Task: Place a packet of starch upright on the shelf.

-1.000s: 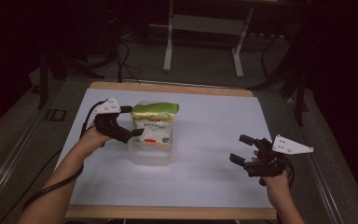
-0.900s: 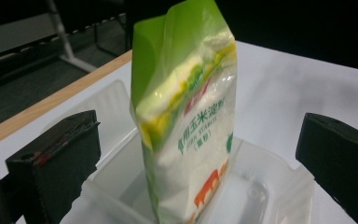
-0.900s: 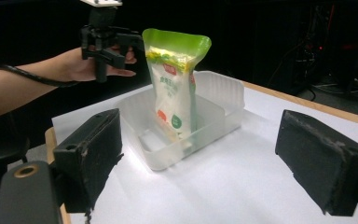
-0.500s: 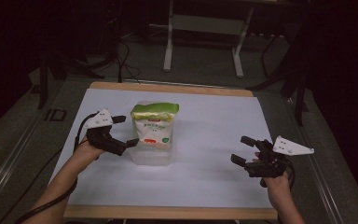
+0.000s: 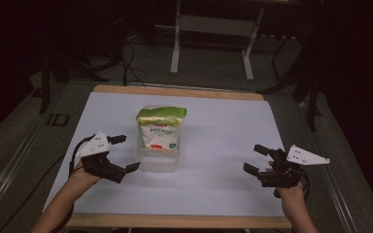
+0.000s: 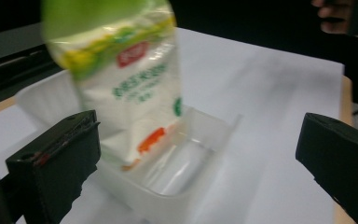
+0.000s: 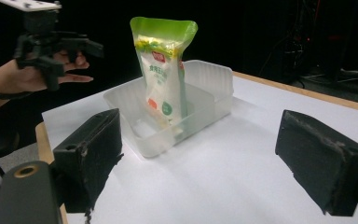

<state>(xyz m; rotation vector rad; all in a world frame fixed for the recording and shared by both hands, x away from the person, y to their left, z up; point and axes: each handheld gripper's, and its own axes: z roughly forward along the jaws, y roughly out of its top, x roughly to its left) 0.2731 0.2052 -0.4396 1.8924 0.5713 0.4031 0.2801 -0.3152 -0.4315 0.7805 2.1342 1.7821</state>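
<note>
One white table (image 5: pixel 223 145) | one clear plastic tub (image 5: pixel 158 162) at its centre | one green-topped bag (image 5: pixel 160 131) standing in it | two grippers: left gripper (image 5: pixel 125 153) at 8 o'clock, right gripper (image 5: pixel 252 160) at 4 o'clock

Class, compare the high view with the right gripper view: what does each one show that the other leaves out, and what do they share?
High view alone: the whole white table with its wooden edge, the grey floor, the metal stand legs behind, and the right gripper from above, held open in a hand.

Right gripper view alone: the ribbed back wall of the clear tray and the pouch standing upright inside it.

Both: the green-topped pouch, the tray, and the left gripper, open and off the pouch.
</note>
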